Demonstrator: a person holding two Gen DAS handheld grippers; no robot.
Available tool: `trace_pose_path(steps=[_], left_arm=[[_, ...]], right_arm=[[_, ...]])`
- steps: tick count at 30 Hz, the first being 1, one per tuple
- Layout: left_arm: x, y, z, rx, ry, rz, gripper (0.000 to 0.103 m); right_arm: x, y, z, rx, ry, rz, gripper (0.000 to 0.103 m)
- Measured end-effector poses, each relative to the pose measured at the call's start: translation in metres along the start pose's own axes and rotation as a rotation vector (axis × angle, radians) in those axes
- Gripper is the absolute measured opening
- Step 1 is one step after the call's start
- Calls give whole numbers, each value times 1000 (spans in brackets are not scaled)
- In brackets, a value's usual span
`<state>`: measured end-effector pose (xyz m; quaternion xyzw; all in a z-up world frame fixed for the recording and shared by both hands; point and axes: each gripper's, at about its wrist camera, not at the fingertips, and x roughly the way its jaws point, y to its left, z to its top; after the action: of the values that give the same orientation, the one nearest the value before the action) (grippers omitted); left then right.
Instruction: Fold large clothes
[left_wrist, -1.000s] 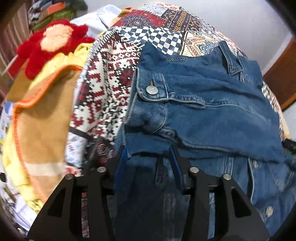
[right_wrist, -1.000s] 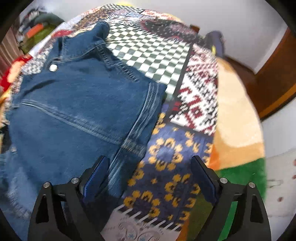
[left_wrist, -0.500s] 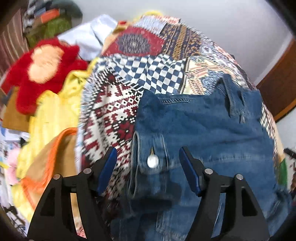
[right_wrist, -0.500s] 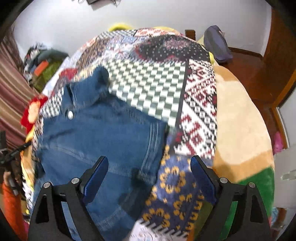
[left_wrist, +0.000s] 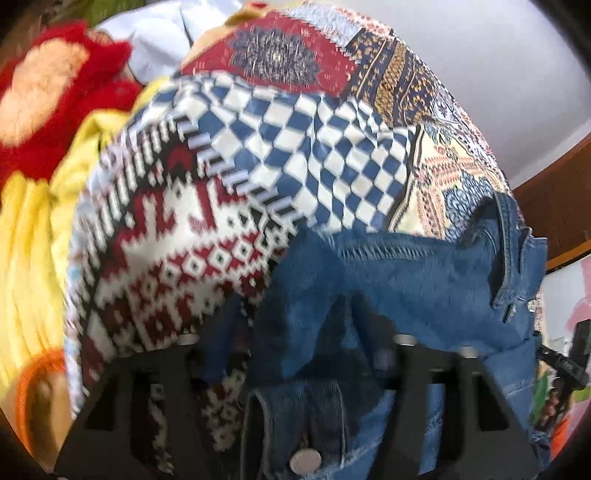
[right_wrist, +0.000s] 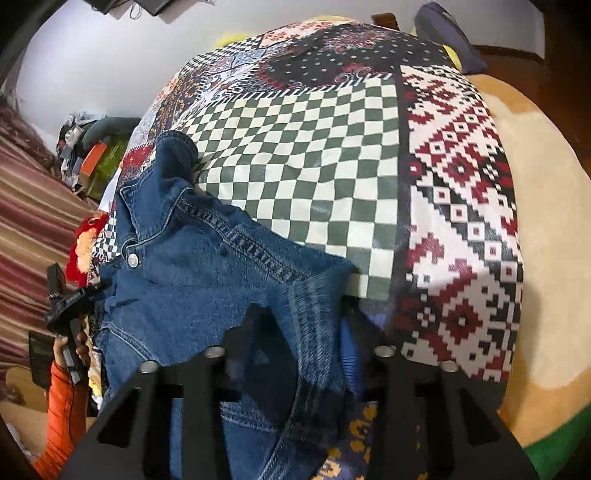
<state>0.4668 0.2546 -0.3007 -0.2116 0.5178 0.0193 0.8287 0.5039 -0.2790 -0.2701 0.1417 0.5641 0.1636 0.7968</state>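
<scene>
Denim jacket (left_wrist: 406, 280), blue, on a bed under a patchwork bedspread (left_wrist: 280, 122); task partly done as judged.

Left wrist view: left gripper (left_wrist: 295, 332) has just been closing, and its jaws now pinch a raised fold of denim at the jacket's near left corner. A buttoned flap with a metal snap button (left_wrist: 305, 460) sits below the grip. Collar (left_wrist: 509, 258) lies at the far right. A red plush toy (left_wrist: 48, 96) and a yellow blanket (left_wrist: 33, 236) lie beside the bedspread, apart from the jacket. Picture blurred, so the pad contact itself is soft.

Right wrist view: right gripper (right_wrist: 303, 332) has just been closing too; jaws pressed onto a bunched denim edge at the jacket's right side, cloth lifted into a ridge between them. Jacket body lies flat toward the left, collar far, over a green checked patch (right_wrist: 295, 155). A sleeve in orange (right_wrist: 62, 410) holds the other tool at the left edge.

Progress, judged: jacket already reduced to a compact panel; both corners gripped for a further fold. Left: carry the held edge over, lay it down, smooth.
</scene>
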Motion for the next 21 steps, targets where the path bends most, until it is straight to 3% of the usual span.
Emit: trace_pose_path(steps=[1,5,11,17,21], left_arm=[[1,-1,3,6,5,0,23],[-2,-12,7,35,-10,35,13],[-35,-38,16,126,-124,138,10],[-81,-48,34,125,-263,124,10],[-75,-46,48,122,-273,182,10]], right_arm=[[1,3,2,-15,0,-6,23],[-5,23,13,-117,-40,-70,16],[-22,59,54,-278,-108,-150,16],[-36,86,100,-309,-231,-199,16],[-26,101,125,-314,-273,-226,16]])
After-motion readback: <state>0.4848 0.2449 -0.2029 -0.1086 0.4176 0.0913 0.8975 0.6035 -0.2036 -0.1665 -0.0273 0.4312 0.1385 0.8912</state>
